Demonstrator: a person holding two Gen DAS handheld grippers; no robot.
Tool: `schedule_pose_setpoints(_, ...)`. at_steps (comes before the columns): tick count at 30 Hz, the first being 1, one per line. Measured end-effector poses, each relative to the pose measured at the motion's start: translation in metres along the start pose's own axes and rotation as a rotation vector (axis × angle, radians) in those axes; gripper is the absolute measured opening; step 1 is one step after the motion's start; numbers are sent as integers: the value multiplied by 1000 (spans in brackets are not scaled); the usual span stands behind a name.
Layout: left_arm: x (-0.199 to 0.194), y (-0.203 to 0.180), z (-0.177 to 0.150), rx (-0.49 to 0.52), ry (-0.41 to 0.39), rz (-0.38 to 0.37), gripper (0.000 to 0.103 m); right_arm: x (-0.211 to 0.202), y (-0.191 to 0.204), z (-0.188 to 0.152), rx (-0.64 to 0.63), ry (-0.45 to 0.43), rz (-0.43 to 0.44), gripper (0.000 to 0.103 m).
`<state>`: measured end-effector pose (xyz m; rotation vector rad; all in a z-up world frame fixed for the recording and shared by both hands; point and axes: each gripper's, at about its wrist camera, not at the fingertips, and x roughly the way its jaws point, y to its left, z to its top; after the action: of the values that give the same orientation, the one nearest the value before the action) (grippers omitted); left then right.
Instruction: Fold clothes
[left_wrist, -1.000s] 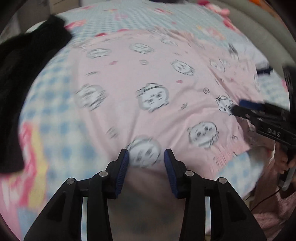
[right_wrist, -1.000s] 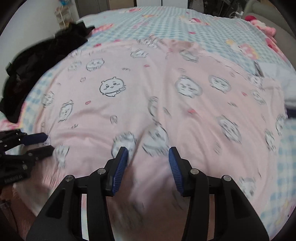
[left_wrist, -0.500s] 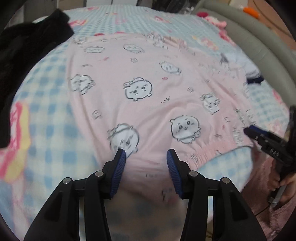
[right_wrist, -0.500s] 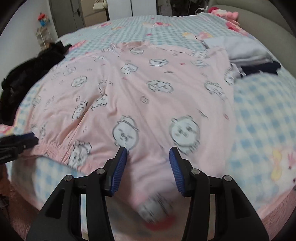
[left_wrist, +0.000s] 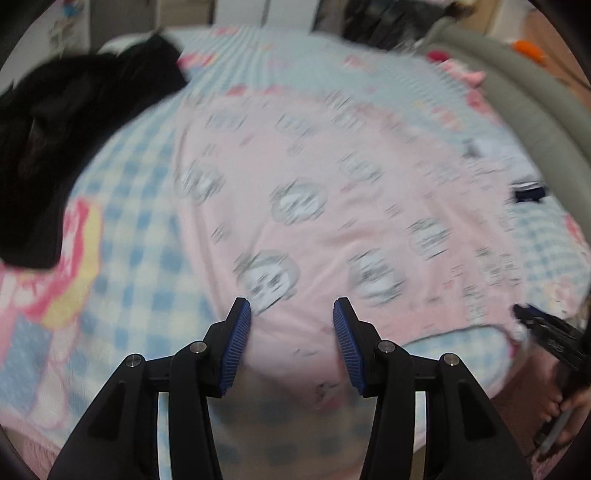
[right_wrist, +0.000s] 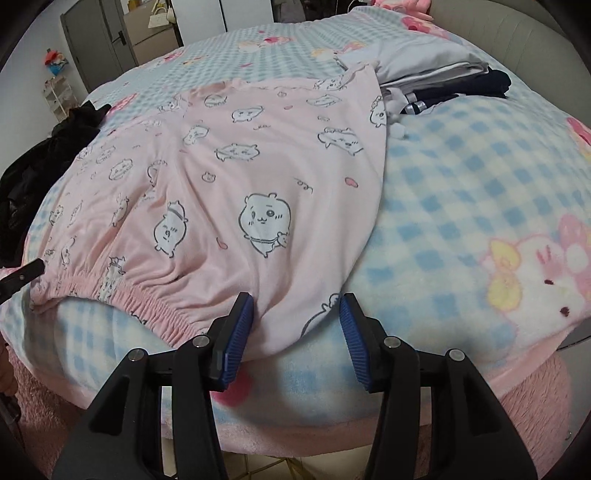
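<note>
Currently a blue-checked blanket (right_wrist: 461, 192) covers the bed, with pink cartoon-print pajama pants (right_wrist: 240, 177) spread flat across it, elastic waistband at the near edge. Black clothing (right_wrist: 40, 158) lies far left (folded garments (right_wrist: 436, 77) far right). Right gripper (right_wrist: 296, 314) and left gripper (left_wrist: 291, 319) both gape wide, empty, over the waistband.

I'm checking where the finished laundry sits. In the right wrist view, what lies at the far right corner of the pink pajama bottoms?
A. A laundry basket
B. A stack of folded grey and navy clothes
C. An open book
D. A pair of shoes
B: a stack of folded clothes, grey on top and navy beneath, rests on the checked blanket by the far right corner of the pink pajama bottoms.
</note>
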<state>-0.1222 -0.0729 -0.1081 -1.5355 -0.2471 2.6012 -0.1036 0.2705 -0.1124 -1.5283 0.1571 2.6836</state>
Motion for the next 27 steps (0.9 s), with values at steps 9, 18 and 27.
schedule_pose_setpoints(9, -34, -14, -11, 43, -112, 2, 49, -11, -3, 3, 6, -12, 32, 50)
schedule_pose_setpoints(18, 3, -57, 22, 145, -52, -1, 50, 10, 63, 62, -187, -40, 129, 51)
schedule_pose_setpoints(27, 27, -66, -5, 197, 62, 56, 52, 29, 81, 25, -263, -27, 93, 52)
